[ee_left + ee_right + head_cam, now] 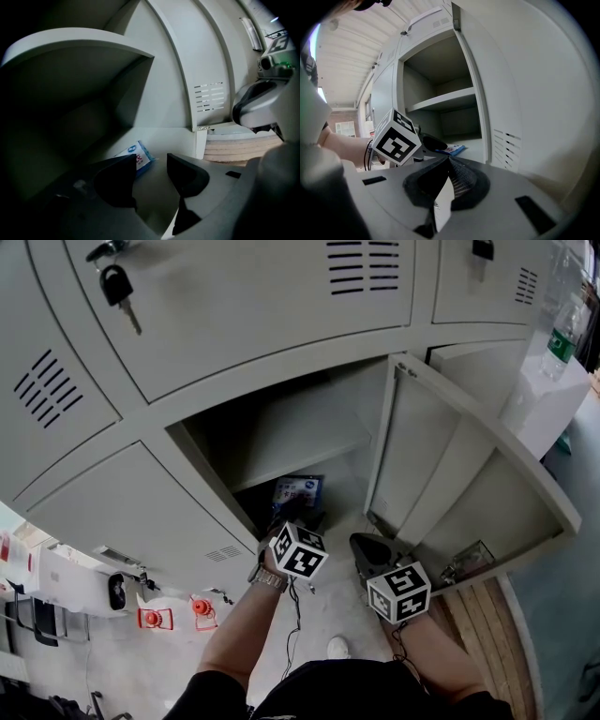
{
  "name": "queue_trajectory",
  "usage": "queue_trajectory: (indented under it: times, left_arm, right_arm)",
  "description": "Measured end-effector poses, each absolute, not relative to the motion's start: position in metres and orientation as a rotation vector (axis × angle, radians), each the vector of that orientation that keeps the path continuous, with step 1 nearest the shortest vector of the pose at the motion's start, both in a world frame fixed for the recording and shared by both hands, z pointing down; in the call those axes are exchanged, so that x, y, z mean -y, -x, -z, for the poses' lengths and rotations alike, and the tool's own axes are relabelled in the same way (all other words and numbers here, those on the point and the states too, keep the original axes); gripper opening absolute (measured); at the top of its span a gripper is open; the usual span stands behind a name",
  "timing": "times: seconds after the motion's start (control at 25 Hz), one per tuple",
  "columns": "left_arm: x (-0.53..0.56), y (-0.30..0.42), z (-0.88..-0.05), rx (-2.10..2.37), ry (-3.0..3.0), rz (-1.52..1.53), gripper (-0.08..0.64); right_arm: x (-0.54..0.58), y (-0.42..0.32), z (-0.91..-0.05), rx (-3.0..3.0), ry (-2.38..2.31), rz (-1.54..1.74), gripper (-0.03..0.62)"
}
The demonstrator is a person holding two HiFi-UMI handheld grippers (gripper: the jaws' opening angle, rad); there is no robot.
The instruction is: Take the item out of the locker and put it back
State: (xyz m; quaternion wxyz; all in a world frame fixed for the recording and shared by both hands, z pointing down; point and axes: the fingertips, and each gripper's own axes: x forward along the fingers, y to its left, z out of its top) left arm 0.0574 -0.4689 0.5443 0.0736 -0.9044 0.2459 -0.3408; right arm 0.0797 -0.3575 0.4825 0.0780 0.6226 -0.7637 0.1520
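The left claw (151,163) stands wide, with nothing pressed between its jaws; bare locker floor (173,138) shows in the gap. Just past its left jaw tip, and partly hidden by it, the blue-and-white packet (140,155) lies flat on that floor, corner-on to the claw and apart from the walls. To the claw's right, bare floor runs to the compartment's front edge. There the open door (206,89) hinges, its vent slots facing inward. Above and to the left a shelf (79,42) juts out. Its curved front edge hangs overhead, with a tall gap between shelf and floor. The walls beyond the packet sit in shadow.

The right claw (447,161) hangs outside the locker, to the right of the left claw, with its jaws together on nothing. Ahead and to its left is the left claw's marker cube (396,140), and past that lies the packet. The door's inner face fills the right claw's right side.

In the head view both claws sit at the compartment's mouth, and the door swings out wide to the right. Farther up and to the left, a key (117,285) hangs in a closed door.
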Motion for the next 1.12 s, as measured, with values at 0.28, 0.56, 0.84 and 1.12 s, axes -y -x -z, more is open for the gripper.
queue_trajectory:
  times: [0.28, 0.56, 0.84, 1.12]
  left_arm:
    - [0.456, -0.054, -0.529, -0.763, 2.721, 0.965, 0.193]
    - [0.431, -0.045, -0.514, -0.808, 2.769, 0.911, 0.193]
    - [0.393, -0.030, -0.496, -0.909, 2.879, 0.818, 0.193]
    - [0.332, -0.013, -0.473, -1.043, 2.980, 0.692, 0.193]
  right_arm:
    - [0.350, -0.075, -0.479, 2.308, -1.841, -0.444, 0.052]
    - [0.333, -0.067, -0.475, 2.344, -1.795, -0.431, 0.052]
    - [0.301, -0.059, -0.466, 2.402, -1.732, -0.406, 0.052]
    - [0.251, -0.056, -0.455, 2.466, -1.659, -0.358, 0.052]
